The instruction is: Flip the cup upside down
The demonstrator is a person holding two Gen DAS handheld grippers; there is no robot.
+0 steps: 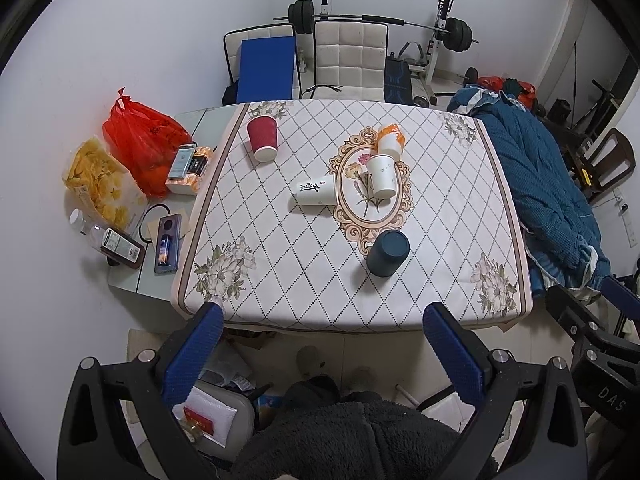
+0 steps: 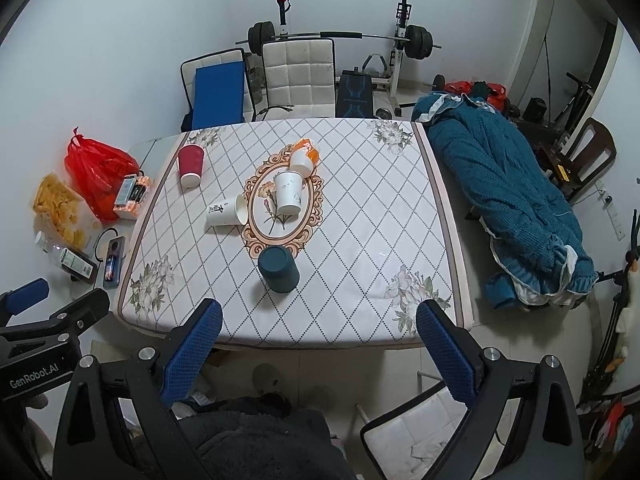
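Observation:
Several cups sit on the patterned tablecloth (image 1: 280, 272). A dark blue cup (image 1: 387, 253) stands upside down near the front; it also shows in the right wrist view (image 2: 278, 268). A white cup with black characters (image 1: 317, 191) lies on its side. A white cup (image 1: 382, 176) and an orange-white cup (image 1: 390, 139) stand upside down. A red cup (image 1: 263, 137) stands upside down at the far left. My left gripper (image 1: 324, 316) is open and empty, held before the table's near edge. My right gripper (image 2: 320, 316) is open and empty, also short of the table.
A red bag (image 1: 140, 140), a snack bag (image 1: 100, 180), bottles and a phone (image 1: 168, 244) lie on the side table at left. Chairs (image 1: 350, 60) and a barbell rack stand behind. A blue quilt (image 1: 552, 184) lies at right.

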